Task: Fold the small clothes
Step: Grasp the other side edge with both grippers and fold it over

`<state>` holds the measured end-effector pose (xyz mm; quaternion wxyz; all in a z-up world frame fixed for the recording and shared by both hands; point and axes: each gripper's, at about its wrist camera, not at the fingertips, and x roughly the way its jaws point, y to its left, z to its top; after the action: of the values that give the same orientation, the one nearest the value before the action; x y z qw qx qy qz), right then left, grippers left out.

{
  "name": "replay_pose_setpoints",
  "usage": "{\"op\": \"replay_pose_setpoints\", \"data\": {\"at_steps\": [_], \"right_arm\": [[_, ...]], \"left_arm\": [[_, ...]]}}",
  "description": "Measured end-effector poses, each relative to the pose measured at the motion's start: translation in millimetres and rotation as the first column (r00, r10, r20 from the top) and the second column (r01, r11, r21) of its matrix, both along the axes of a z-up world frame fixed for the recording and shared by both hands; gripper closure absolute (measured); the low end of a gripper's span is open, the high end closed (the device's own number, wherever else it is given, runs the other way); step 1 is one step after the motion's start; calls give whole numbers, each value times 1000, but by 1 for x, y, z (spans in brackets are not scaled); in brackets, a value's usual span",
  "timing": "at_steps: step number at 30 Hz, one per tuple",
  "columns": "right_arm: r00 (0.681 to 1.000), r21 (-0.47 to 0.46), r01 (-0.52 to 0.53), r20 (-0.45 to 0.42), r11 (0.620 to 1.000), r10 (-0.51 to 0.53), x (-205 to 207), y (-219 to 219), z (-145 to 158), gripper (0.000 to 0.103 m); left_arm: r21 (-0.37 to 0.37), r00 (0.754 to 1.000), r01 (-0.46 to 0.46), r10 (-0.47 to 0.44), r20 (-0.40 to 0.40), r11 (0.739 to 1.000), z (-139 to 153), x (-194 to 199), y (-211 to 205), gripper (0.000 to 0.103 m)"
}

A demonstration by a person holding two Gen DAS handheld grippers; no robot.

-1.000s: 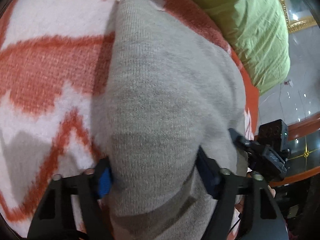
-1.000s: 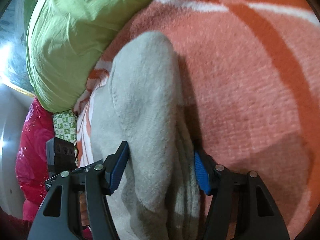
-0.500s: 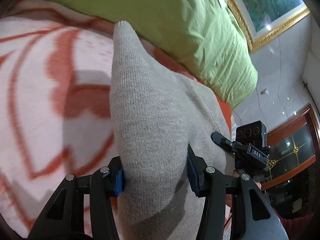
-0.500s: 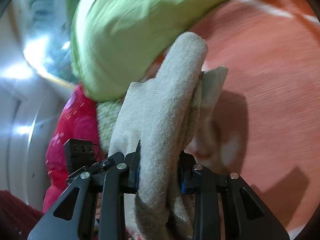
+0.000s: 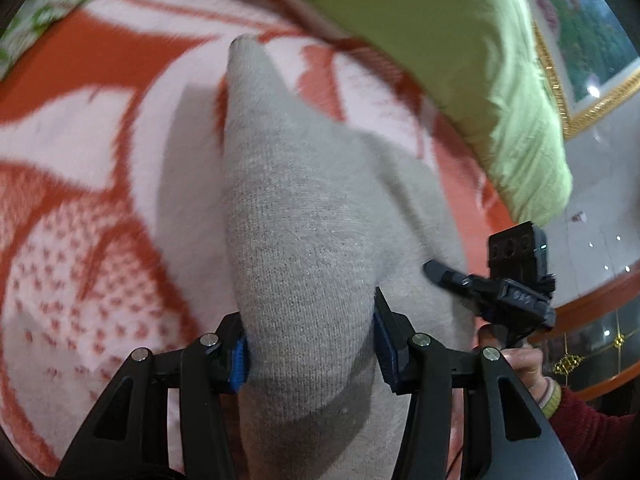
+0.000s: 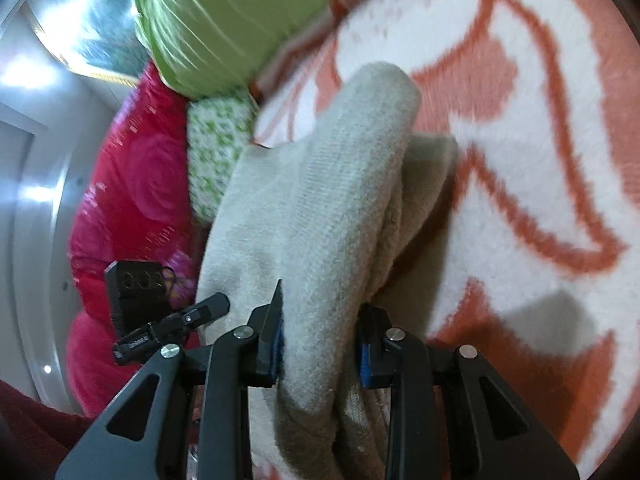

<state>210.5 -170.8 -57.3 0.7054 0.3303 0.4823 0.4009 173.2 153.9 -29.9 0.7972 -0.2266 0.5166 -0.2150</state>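
We see light grey knit garment (image 5: 304, 248). Blanket (image 5: 100, 128) white, orange swirls and small orange specks. Pillow (image 5: 460, 40) plain lime green. Quilt (image 6: 136, 184) bright red-pink, rose print. Cloth (image 6: 216, 148) white, green checks. Gripper pads (image 5: 239, 358) blue on black.

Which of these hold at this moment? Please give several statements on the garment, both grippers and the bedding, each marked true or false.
1. The left gripper is shut on the grey knit garment. True.
2. The right gripper is empty. False: it clamps bunched grey knit.
3. The garment is bright blue. False: grey.
4. A green pillow lies beyond the orange-and-white blanket. True.
5. The garment lies flat, folded. False: it is held up by both grippers.
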Motion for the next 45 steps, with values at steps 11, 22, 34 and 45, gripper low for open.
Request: {"op": "replay_pose_setpoints", "data": {"at_steps": [11,22,34,45], "right_arm": [[997,-61,65,-43,996,-68,0,-19,-2,48],[987,-63,162,8,985,-161,26,-27,24,47],[986,-114,126,122,985,-112,57,3,40,91],[984,-222,172,73,960,-160,34,-15,20,85]], "left_arm": [[67,999,-14,17,-43,998,6,-3,0,37],[91,992,-96,102,-68,991,22,42,19,31],[162,995,-90,97,-35,983,10,65,10,75],[179,991,-128,135,-26,975,9,49,13,64]]}}
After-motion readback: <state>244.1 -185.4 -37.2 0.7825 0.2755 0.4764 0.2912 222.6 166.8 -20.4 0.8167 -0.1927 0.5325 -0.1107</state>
